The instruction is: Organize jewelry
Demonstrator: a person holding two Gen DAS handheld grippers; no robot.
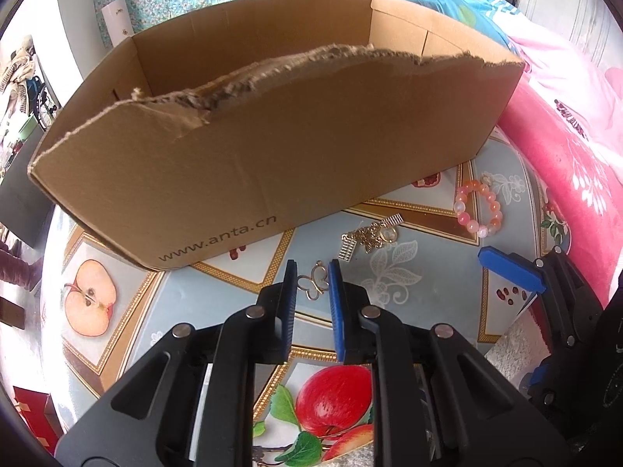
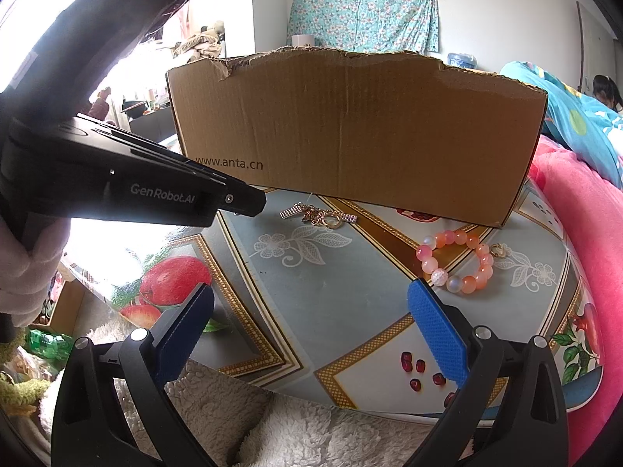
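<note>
A thin gold butterfly charm (image 1: pixel 313 284) lies on the fruit-print tablecloth (image 1: pixel 393 272) just in front of the cardboard box (image 1: pixel 272 148). My left gripper (image 1: pixel 312 268) points down at it, its blue pads shut on the charm's two sides. Further right lie a tangle of gold jewelry (image 1: pixel 370 239) (image 2: pixel 319 216) and a pink bead bracelet (image 1: pixel 477 210) (image 2: pixel 457 260). A small gold ring (image 2: pixel 498 250) rests beside the bracelet. My right gripper (image 2: pixel 311 292) hovers wide open over the table's near edge, nothing between its fingers.
The box (image 2: pixel 358 132) has a torn top rim and fills the back of the table. A pink blanket (image 1: pixel 564 155) borders the table on the right. A fluffy white cloth (image 2: pixel 272 428) lies under the right gripper. A person sits far behind at the right.
</note>
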